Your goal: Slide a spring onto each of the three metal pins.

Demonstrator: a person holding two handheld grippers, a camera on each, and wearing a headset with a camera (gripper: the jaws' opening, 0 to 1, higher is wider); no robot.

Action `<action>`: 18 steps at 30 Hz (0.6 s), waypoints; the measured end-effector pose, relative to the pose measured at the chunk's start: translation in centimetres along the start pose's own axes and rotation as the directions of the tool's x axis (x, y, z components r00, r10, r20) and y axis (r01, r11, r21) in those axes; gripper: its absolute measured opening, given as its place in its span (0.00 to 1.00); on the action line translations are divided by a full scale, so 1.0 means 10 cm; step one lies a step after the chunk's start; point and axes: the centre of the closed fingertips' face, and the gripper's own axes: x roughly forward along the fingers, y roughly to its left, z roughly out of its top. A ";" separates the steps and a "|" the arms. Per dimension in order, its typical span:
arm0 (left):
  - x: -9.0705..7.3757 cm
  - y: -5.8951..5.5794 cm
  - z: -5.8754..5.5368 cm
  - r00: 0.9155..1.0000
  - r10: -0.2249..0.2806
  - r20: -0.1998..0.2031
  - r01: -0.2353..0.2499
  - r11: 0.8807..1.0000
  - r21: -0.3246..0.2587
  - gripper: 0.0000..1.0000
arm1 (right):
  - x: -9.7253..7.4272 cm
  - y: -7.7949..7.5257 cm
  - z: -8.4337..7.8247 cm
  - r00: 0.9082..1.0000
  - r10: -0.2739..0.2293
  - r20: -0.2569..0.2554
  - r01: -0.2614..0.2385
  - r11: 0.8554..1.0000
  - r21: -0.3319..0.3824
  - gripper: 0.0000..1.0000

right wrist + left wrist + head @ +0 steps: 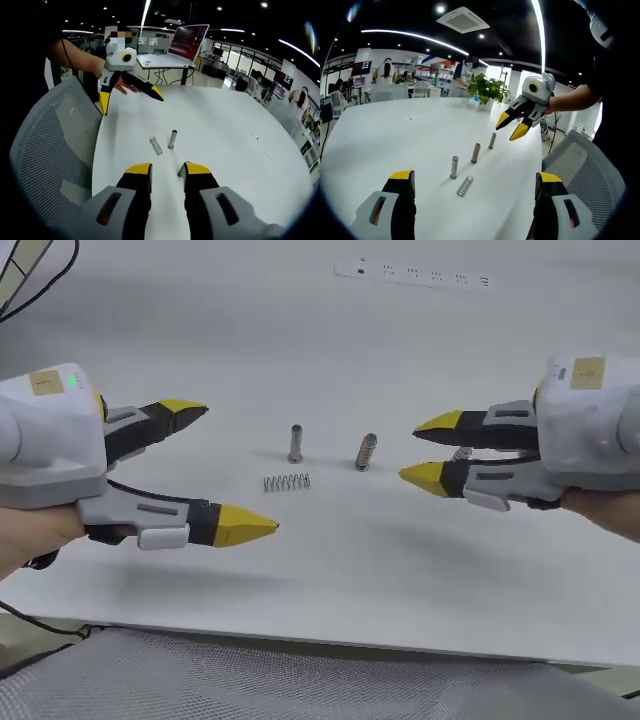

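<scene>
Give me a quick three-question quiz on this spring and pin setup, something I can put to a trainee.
1. How many pins already carry a spring?
2. True or false: the loose spring lies on its side on the table, near the bare pin.
3. The left gripper is: A) shut on a spring, B) open and empty, C) shut on a pin.

Key
1. Two: the middle pin and the end pin, partly hidden behind the right gripper.
2. True.
3. B.
</scene>
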 end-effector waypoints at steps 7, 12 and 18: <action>-0.02 0.01 0.00 1.000 0.005 0.004 -0.005 1.000 -0.002 0.98 | 0.22 0.09 0.16 0.997 0.077 -0.025 -0.079 0.995 -0.054 0.22; -0.03 0.01 0.00 1.000 0.005 0.002 -0.005 1.000 -0.005 0.98 | 0.36 0.09 0.21 0.994 0.105 -0.030 -0.107 0.993 -0.055 0.22; -0.03 0.03 -0.01 1.000 0.008 0.004 -0.008 1.000 -0.007 0.98 | 0.50 0.14 0.24 0.989 0.136 -0.048 -0.139 0.988 -0.063 0.21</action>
